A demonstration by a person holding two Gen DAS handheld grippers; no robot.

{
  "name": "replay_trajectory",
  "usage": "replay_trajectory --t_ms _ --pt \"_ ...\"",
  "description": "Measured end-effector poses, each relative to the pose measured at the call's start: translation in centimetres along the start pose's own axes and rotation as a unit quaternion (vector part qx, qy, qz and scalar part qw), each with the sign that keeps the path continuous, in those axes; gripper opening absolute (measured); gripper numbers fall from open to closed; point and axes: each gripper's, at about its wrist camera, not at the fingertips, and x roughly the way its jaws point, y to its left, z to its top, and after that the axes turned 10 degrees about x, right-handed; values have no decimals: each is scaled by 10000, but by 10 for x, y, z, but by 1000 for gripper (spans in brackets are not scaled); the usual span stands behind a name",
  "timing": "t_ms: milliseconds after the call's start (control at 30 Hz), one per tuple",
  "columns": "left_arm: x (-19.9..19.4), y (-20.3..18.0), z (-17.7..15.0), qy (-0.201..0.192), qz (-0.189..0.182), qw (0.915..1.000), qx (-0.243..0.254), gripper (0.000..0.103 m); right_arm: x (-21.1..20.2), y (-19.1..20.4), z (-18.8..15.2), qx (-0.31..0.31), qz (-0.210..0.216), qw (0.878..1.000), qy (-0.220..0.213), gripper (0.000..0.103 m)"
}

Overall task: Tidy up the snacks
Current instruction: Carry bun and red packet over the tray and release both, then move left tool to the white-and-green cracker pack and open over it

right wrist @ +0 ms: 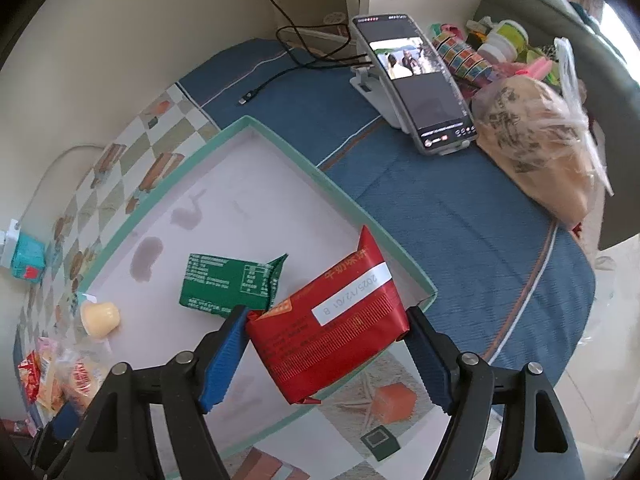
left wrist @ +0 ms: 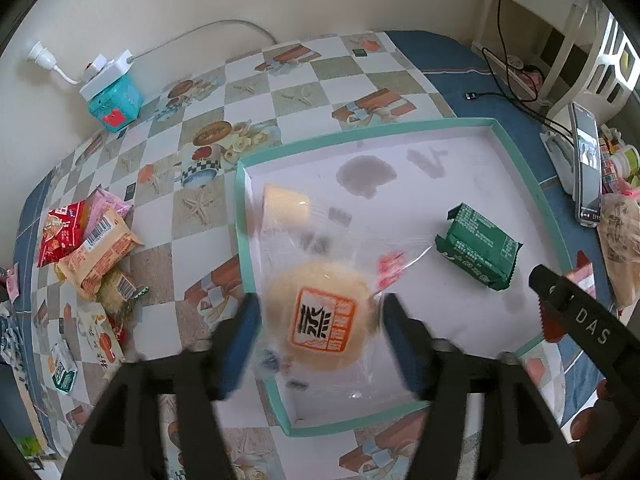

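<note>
My left gripper over near corner of teal-rimmed tray, jaws spread, pads clear of round rice cracker in clear wrapper lying between them on tray floor. Green packet flat mid-tray, small yellow jelly cup near left wall. My right gripper at tray's right corner, red packet between blue pads; I can't tell whether pads press it. Loose snack pile left on checked tablecloth
</note>
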Motion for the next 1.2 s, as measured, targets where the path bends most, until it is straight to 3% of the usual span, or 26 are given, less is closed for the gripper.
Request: replay_trajectory --t_ms 33,133,267,400,500,633,933,1200 --pt "-2 2 0 -30 43 10000 -12 86 0 0 0 10 -7 10000 2 89" --pt "-9 8 2 -103 120 9999 -46 86 -4 0 1 17 -102 9998 -147 103" --pt "-14 32 0 -79 280 9988 -384 94 -10 2 2 -6 -52 9996 -269 103" --pt "-13 80 -9 44 464 9919 -1179 98 -11 13 -3 -135 -17 9995 -271 103" --pt "-9 127 -24 184 578 9799 -1900 98 -13 27 -10 -279 145 9992 -233 103" --pt "-10 179 -45 297 852 9663 -2411 98 -20 52 -21 -601 313 9973 -269 103" --pt "-38 266 -94 214 1439 9413 -3047 98 -50 95 -42 -1049 554 9921 -410 103" --pt "-62 320 -133 94 1742 9217 -3464 98 -72 138 -75 -1493 713 9847 -543 103"
